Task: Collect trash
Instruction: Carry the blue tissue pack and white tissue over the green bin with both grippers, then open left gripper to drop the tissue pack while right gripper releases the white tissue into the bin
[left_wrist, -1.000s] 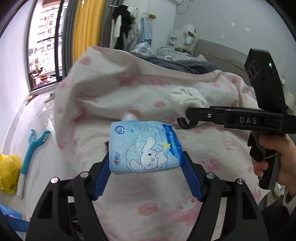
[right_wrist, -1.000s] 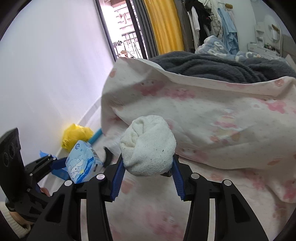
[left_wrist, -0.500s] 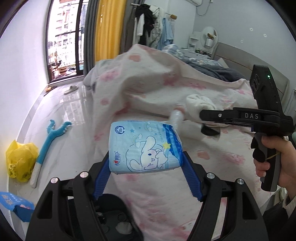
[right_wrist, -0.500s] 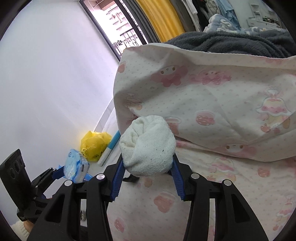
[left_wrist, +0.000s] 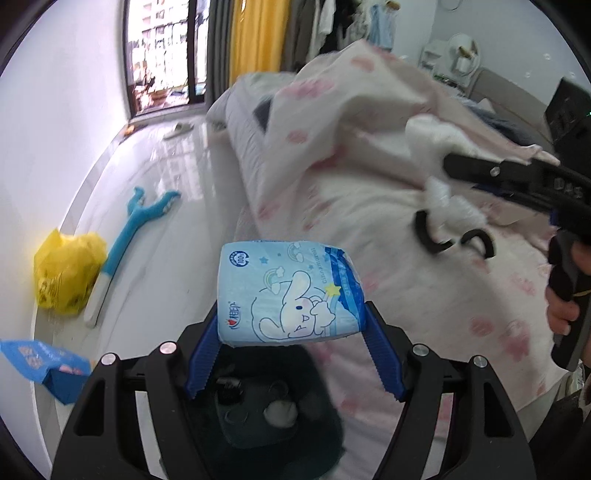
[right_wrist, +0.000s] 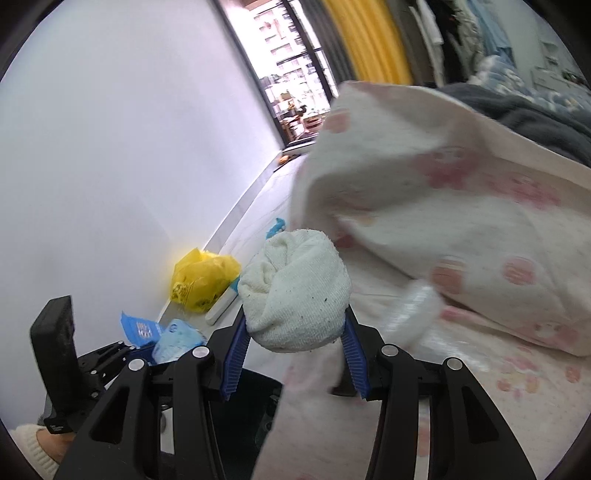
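My left gripper is shut on a light blue tissue pack with a cartoon rabbit printed on it. It hangs over a dark bin that holds some small things. My right gripper is shut on a white balled-up sock, at the bed's edge and just above the same bin. The left wrist view shows the right gripper to the right over the quilt, a hand on its handle. From the right wrist, the left gripper and its pack sit low on the left.
A pink-patterned quilt covers the bed on the right. On the pale floor by the white wall lie a yellow bag, a blue long-handled brush and a blue packet. A pale bottle-like thing rests on the bed.
Both grippers have swung left from over the bed toward the floor, each keeping its item. The dark bin has come into view beneath them.
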